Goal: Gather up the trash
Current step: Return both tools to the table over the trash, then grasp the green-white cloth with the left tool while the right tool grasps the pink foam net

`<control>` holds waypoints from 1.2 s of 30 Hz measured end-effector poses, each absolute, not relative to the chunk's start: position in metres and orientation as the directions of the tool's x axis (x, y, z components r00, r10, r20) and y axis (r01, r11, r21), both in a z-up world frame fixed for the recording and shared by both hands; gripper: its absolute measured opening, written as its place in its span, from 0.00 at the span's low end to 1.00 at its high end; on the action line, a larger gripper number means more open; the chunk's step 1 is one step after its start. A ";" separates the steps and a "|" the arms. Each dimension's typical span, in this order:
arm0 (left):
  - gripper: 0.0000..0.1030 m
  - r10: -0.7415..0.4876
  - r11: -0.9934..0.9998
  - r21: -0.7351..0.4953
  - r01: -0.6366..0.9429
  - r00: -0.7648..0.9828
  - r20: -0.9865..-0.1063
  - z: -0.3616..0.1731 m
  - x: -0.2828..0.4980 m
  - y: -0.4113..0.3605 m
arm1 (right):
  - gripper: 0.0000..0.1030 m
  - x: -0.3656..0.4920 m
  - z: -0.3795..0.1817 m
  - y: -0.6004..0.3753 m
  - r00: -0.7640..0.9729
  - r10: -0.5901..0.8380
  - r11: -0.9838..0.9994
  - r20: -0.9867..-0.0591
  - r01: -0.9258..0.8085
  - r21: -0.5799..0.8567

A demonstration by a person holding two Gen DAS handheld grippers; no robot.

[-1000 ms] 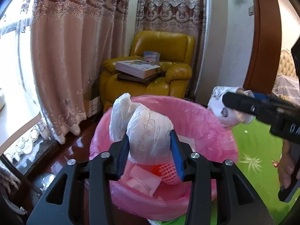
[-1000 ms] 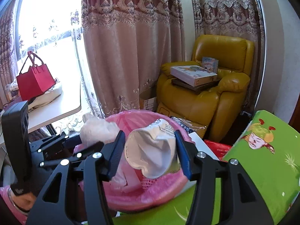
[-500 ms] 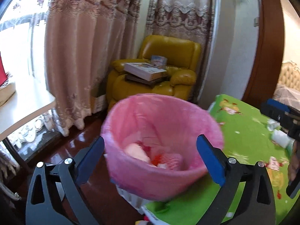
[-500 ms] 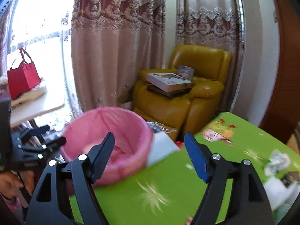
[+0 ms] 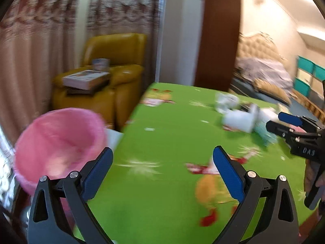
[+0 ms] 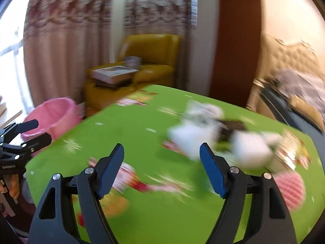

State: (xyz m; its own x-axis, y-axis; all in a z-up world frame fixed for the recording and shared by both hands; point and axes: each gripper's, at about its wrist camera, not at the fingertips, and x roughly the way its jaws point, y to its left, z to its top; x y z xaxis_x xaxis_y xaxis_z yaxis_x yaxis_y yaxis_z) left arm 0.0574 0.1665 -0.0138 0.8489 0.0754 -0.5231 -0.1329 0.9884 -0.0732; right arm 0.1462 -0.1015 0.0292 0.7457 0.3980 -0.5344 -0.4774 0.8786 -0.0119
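Observation:
Both views are blurred by motion. The pink-lined trash bin (image 5: 59, 140) stands off the left edge of the green table (image 5: 166, 183), smaller in the right wrist view (image 6: 54, 116). My left gripper (image 5: 162, 170) hangs open over the table with nothing between its blue pads. My right gripper (image 6: 161, 168) is open and empty too, above the green cloth (image 6: 162, 213). Ahead of it lies white crumpled trash (image 6: 195, 136), a second white piece (image 6: 251, 148) and a pink foam net (image 6: 290, 189). The left wrist view shows the white trash (image 5: 239, 120) beside the right gripper (image 5: 292, 126).
A yellow armchair (image 5: 113, 77) with books on it stands behind the bin, in front of pink curtains (image 5: 36, 40). A brown door frame (image 5: 219, 32) and a bed (image 5: 264, 75) lie beyond the table's far edge. A hand (image 5: 312, 174) holds the right gripper.
Both grippers let go of their trash over the pink bin, opened, and swung right, away from the bin and over the green table toward the remaining litter.

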 end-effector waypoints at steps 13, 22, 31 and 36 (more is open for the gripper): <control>0.90 -0.090 0.996 -0.030 0.088 0.825 -0.557 -0.030 0.105 0.042 | 0.64 0.146 0.020 -0.280 0.823 0.172 0.985 -0.542 -0.157 0.075; 0.91 -0.120 0.988 0.006 0.153 0.800 -0.588 -0.041 0.133 -0.001 | 0.55 0.177 0.001 -0.276 0.773 0.206 0.978 -0.600 -0.169 0.119; 0.91 -0.132 0.990 -0.047 0.132 0.775 -0.618 -0.047 0.157 -0.004 | 0.17 0.168 -0.001 -0.264 0.769 0.259 0.964 -0.584 -0.245 0.105; 0.90 -0.151 0.989 -0.088 0.123 0.761 -0.631 -0.049 0.180 -0.017 | 0.14 0.144 0.001 -0.272 0.804 0.232 0.971 -0.547 -0.222 0.086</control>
